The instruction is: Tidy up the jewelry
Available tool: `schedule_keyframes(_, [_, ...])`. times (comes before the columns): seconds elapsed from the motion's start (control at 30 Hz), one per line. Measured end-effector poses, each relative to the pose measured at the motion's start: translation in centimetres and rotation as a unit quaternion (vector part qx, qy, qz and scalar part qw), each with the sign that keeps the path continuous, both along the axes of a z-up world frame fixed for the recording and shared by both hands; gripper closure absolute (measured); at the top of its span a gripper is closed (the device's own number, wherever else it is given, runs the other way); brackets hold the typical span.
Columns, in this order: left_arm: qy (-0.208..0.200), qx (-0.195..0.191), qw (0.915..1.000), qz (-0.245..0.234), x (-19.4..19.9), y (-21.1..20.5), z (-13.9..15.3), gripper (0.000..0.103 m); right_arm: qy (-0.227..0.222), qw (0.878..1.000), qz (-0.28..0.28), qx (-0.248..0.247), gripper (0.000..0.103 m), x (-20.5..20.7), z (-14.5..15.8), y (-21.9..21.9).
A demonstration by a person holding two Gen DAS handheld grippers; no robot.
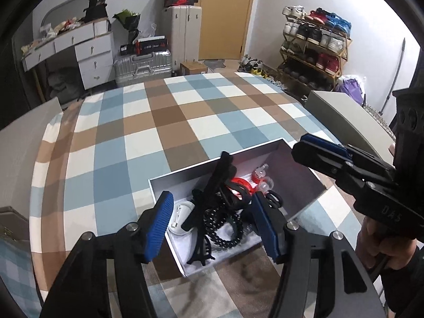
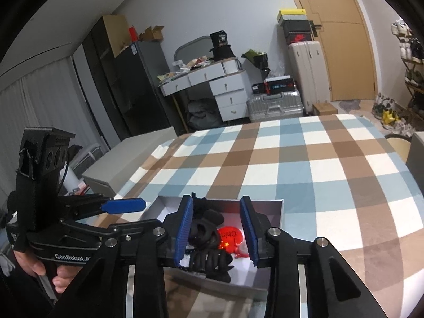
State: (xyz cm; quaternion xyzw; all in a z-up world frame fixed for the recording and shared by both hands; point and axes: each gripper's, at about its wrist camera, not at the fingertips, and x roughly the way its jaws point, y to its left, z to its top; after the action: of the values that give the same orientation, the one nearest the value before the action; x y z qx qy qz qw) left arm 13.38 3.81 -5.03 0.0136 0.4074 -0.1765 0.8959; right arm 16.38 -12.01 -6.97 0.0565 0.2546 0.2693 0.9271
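Note:
An open white box (image 1: 296, 182) sits on the checked tablecloth (image 1: 169, 122). It holds a black bead necklace (image 1: 225, 228), black hair claws (image 1: 201, 251), a long black clip (image 1: 220, 177), a red round badge (image 1: 245, 182), small clear and red pieces (image 1: 261, 176) and a white item (image 1: 181, 216). My left gripper (image 1: 212, 225) hovers open over the box's near half, its blue pads touching nothing. My right gripper (image 2: 216, 230) is open above the same box (image 2: 281, 212), with black claws (image 2: 209, 259) and the red badge (image 2: 230, 235) below it. Each gripper shows in the other's view: right gripper (image 1: 302, 149), left gripper (image 2: 124, 205).
A person's hands (image 1: 381, 243) hold the gripper handles. A pale chair back (image 1: 344, 116) stands at the table's right, another (image 2: 127, 156) at its left. Beyond the table are white drawers (image 1: 90, 58), suitcases (image 1: 143, 65) and a shoe rack (image 1: 315, 42).

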Motion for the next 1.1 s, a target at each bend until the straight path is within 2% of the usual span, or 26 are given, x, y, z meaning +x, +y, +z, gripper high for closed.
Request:
schedule_keyframes(0.13, [-0.021, 0.006, 0.9997, 0.011, -0.7, -0.1, 0.9, 0.047, -0.022, 1.000, -0.002, 0.003, 0.056, -1.1, 0.9, -0.2])
schedule_keyframes(0.23, [-0.050, 0.006, 0.9984, 0.025, -1.5, 0.0, 1.8, 0.047, -0.038, 0.999, 0.001, 0.004, 0.052, -2.1, 1.6, -0.3])
schedule_keyframes(0.37, [-0.097, 0.008, 0.9935, 0.058, -2.6, 0.2, 3.0, 0.031, -0.062, 0.998, 0.002, 0.002, 0.051, -3.3, 2.5, -0.3])
schedule_keyframes(0.47, [-0.131, -0.006, 0.9875, 0.088, -3.4, 0.8, 4.1, 0.028, -0.078, 0.997, 0.000, 0.004, 0.043, -4.1, 3.0, -0.4])
schedule_keyframes(0.53, [-0.143, -0.021, 0.9842, 0.103, -3.7, 1.3, 4.6, 0.023, -0.084, 0.996, 0.002, 0.010, 0.035, -4.5, 3.2, -0.6])
schedule_keyframes(0.57, [-0.148, -0.024, 0.9826, 0.109, -3.9, 1.4, 4.7, 0.020, -0.089, 0.996, 0.002, 0.013, 0.034, -4.8, 3.3, -0.6])
schedule_keyframes(0.67, [-0.171, -0.015, 0.9745, 0.144, -4.3, 1.5, 4.8, 0.017, -0.110, 0.994, 0.003, 0.013, 0.029, -5.5, 3.4, -0.6])
schedule_keyframes(0.8, [-0.191, -0.003, 0.9671, 0.169, -4.7, 1.5, 4.2, 0.007, -0.158, 0.987, -0.014, 0.012, 0.010, -6.9, 3.4, -0.7])
schedule_keyframes(0.87, [-0.203, -0.005, 0.9619, 0.183, -4.9, 1.8, 4.0, 0.006, -0.180, 0.983, -0.028, 0.006, 0.001, -7.4, 3.3, -0.7])
schedule_keyframes(0.97, [-0.219, -0.011, 0.9561, 0.194, -5.5, 2.1, 4.1, 0.001, -0.198, 0.980, -0.031, -0.007, 0.000, -7.7, 3.0, -0.5])
schedule_keyframes(1.1, [-0.249, -0.019, 0.9467, 0.204, -6.1, 2.4, 3.8, 0.001, -0.203, 0.978, -0.031, -0.025, 0.000, -7.7, 2.4, -0.1])
